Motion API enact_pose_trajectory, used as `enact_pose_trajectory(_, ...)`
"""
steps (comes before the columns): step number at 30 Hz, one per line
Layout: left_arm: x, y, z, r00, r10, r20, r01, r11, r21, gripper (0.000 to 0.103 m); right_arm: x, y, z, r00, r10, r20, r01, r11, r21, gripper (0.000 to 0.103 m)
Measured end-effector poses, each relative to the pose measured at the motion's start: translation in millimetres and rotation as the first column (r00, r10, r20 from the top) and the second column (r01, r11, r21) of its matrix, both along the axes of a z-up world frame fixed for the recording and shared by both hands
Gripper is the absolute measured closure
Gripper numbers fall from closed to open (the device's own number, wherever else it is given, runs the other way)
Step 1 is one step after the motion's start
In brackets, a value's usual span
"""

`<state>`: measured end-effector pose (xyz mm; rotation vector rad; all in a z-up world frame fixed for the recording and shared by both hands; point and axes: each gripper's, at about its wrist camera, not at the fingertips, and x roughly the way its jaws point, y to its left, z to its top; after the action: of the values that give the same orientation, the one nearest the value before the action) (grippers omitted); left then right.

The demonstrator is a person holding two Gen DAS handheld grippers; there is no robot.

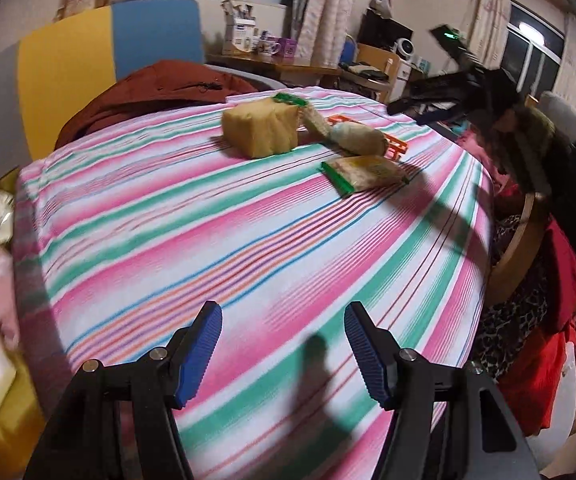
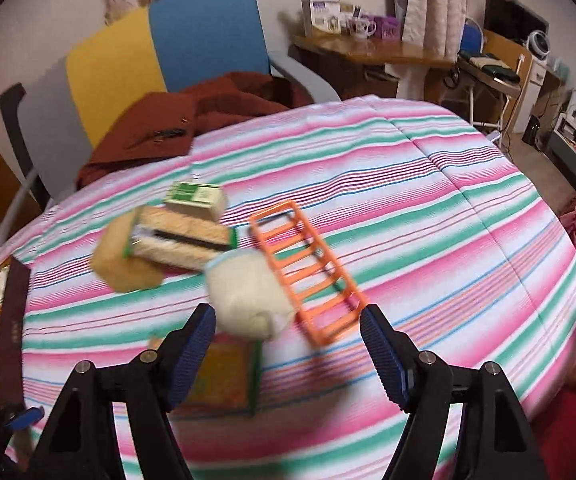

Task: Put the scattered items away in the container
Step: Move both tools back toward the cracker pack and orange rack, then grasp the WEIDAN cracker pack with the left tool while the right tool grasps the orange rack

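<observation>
Under the right gripper (image 2: 286,354), jaws apart and empty, lies a flat snack packet (image 2: 224,376); beyond it a pale roll (image 2: 248,296) leans against the orange container (image 2: 307,268). Left gripper (image 1: 284,350) hangs open too. Judged step: reaching; next, close on one item.

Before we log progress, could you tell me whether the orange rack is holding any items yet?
Empty: striped cloth shows through every slot of the orange rack; the pale bundle only overlaps its edge.

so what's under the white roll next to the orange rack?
The white roll leans on the orange rack's left edge, and its near end overlaps a flat yellow packet on the striped cloth. Whatever lies directly beneath it is covered.
</observation>
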<state>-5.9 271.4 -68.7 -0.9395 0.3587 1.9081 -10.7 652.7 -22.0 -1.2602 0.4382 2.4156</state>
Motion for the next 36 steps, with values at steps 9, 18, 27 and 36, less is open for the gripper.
enact_pose_trajectory(9,-7,63,4,0.996,-0.081,-0.024,0.081,0.996,-0.024,0.038,-60,32,-23,0.995,0.061,0.080,-0.053,0.994,-0.092,0.026)
enact_pose_trajectory(18,-23,121,18,0.987,-0.146,-0.062,0.146,0.989,-0.001,0.038,-77,41,-37,0.987,0.099,0.128,-0.084,0.990,-0.117,0.023)
enact_pose_trajectory(27,-28,175,11,0.939,-0.335,-0.073,0.330,0.941,-0.081,0.032,-77,49,-43,0.984,0.080,0.159,-0.055,0.986,-0.158,0.020)
enact_pose_trajectory(36,-31,211,6,0.864,-0.499,-0.063,0.486,0.860,-0.155,0.026,-79,53,-44,0.984,0.059,0.171,-0.031,0.986,-0.164,0.025)
